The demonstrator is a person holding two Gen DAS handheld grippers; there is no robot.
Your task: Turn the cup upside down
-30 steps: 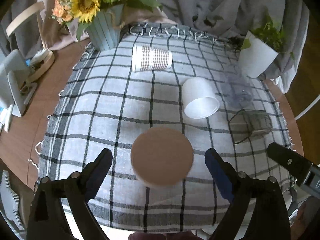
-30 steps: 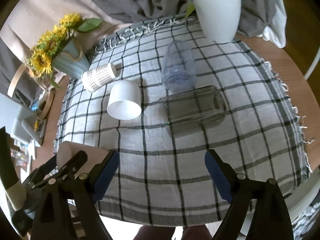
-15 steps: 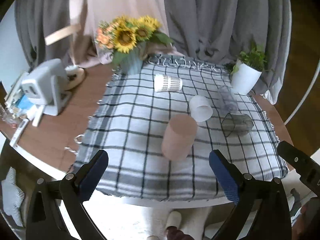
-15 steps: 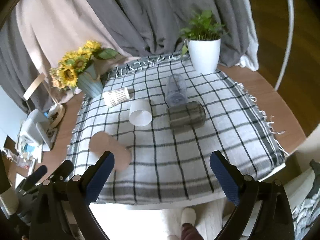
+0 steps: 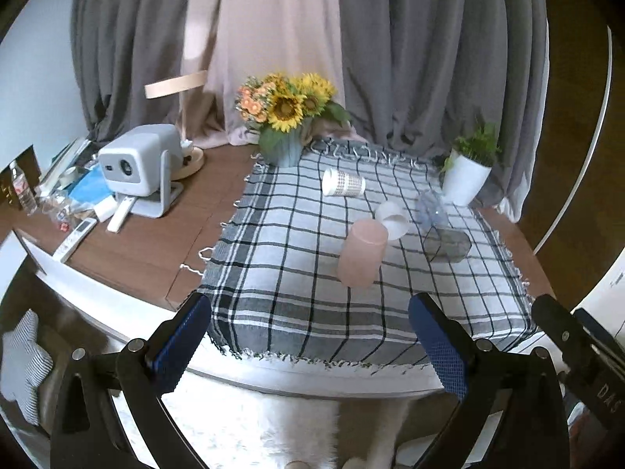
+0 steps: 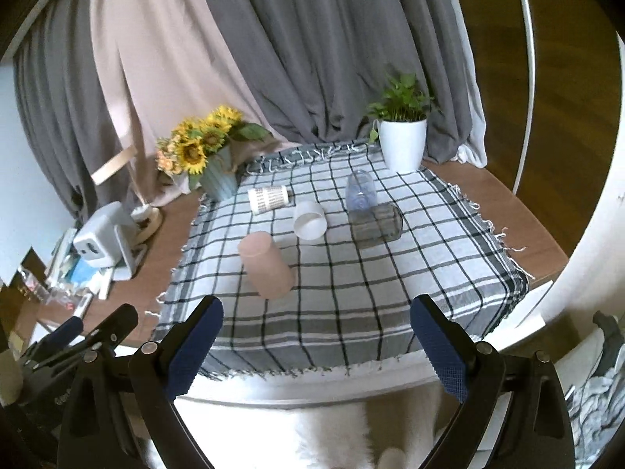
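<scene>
Pink cup (image 5: 363,253) stands mouth down on cloth (image 5: 297,273). Looks light, stiff, smooth. Best hold: middle of sides. Left gripper (image 5: 312,344) wide, empty. Right gripper (image 6: 316,348) wide, empty.

A checked cloth (image 5: 297,273) covers the wooden tabletop (image 5: 156,242). A sunflower vase (image 5: 287,148) and a white potted plant (image 5: 466,179) stand at its far edge. Off the cloth sit a grey projector (image 5: 136,164) and a white remote (image 5: 74,238), before grey curtains (image 5: 429,39)
</scene>
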